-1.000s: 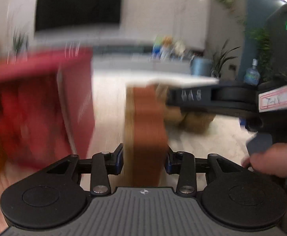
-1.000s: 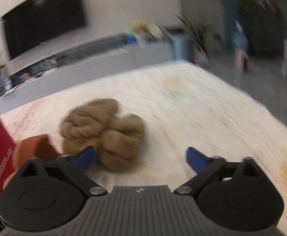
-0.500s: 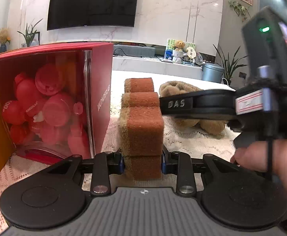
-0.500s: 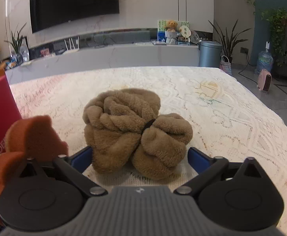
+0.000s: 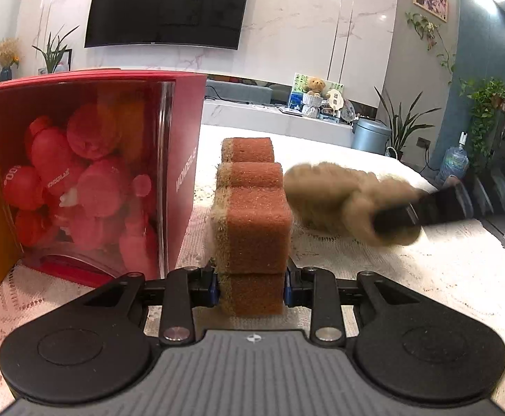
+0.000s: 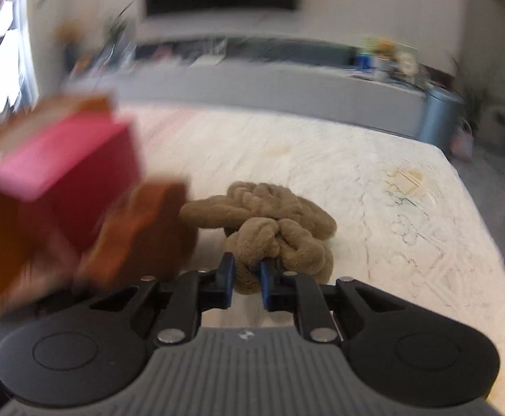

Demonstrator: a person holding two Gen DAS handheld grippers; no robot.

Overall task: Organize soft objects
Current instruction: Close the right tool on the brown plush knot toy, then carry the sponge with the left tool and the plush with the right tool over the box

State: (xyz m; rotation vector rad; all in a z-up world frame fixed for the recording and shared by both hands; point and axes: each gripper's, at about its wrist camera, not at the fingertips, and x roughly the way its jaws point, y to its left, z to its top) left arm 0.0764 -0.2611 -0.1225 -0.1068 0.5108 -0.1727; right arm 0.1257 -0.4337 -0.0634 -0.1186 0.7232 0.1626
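Closing fast, the right gripper (image 6: 245, 279) now pinches the brown plush towel (image 6: 269, 228), which half a second back sat loose between wide-open fingers.

Left to right: the red box (image 5: 183, 173) of red bottles stands at the left edge of the lace-covered tabletop (image 5: 425, 270), unmoved; just beside it the left gripper (image 5: 250, 286) keeps its fingers clamped on the near end of the orange scouring sponge (image 5: 252, 222), a lobed block with a pale fibrous layer down its left side, held as before. Right of the sponge, the towel is a knotted, fleecy bundle; the right fingers have just been closing and now squeeze a fold at its near edge. Blur suggests it is being lifted, so both soft items look ready for putting away.
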